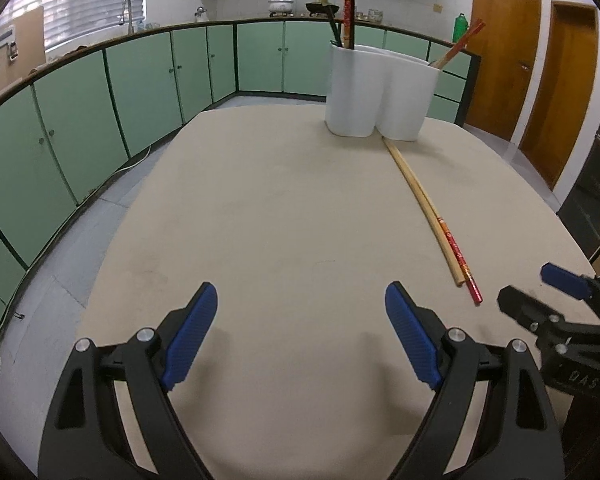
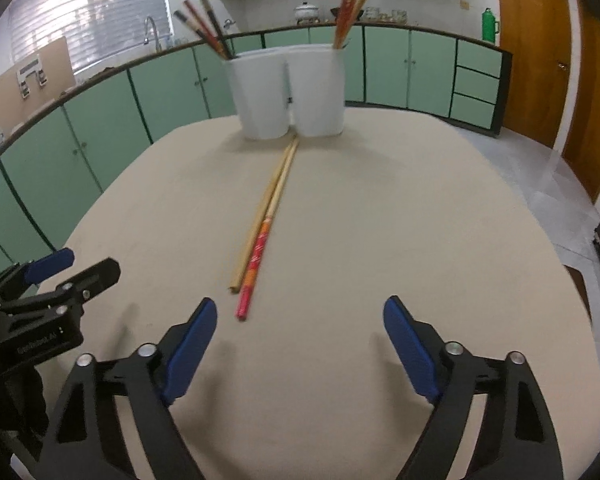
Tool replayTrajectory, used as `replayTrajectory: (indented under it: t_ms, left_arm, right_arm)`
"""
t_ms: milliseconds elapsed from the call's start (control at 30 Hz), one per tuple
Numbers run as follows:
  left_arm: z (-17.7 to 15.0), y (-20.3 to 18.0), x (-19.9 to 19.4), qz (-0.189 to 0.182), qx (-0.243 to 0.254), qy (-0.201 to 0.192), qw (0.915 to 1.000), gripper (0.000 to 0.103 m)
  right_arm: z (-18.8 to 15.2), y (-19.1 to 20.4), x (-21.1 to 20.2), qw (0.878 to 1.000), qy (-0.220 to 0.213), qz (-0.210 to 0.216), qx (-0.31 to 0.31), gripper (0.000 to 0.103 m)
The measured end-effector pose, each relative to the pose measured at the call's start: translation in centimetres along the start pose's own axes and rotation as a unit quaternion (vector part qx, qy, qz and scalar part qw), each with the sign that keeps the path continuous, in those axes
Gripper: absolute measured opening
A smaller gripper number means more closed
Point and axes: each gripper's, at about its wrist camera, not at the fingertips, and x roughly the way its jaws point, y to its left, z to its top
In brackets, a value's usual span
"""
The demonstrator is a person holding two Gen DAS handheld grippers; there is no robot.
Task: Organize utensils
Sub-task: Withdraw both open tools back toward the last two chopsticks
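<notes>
Two chopsticks lie side by side on the beige table (image 1: 260,208): a plain wooden chopstick (image 2: 260,216) and one with a red patterned end (image 2: 256,258). Their far tips touch a white two-compartment holder (image 2: 260,92) at the table's far end. Dark and red chopsticks (image 2: 206,24) stand in its left compartment, red and orange ones (image 2: 352,8) in its right. My right gripper (image 2: 300,304) is open just short of the pair's near ends, which lie by its left finger. My left gripper (image 1: 300,292) is open over bare table, with the pair (image 1: 462,264) off to its right.
Each gripper shows in the other's view: the right gripper (image 1: 526,284) and the left gripper (image 2: 92,262). The holder (image 1: 380,88) is the only upright thing on the table. Green cabinets (image 1: 100,120) ring the room, and wooden doors (image 1: 500,48) stand at the right.
</notes>
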Motion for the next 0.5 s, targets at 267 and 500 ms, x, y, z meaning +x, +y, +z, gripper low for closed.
replayTrajectory:
  t_ms: [267, 500]
  left_arm:
    - [0.0, -0.2, 0.0, 0.001, -0.001, 0.000, 1.0000, 0.084]
    - [0.0, -0.4, 0.1, -0.001, -0.001, 0.001, 1.0000, 0.084]
  right_arm:
    - [0.2, 1.1, 1.3, 1.000, 0.029, 0.002, -0.011, 0.054]
    - [0.3, 1.6, 1.6, 0.999, 0.032, -0.006, -0.021, 0.040]
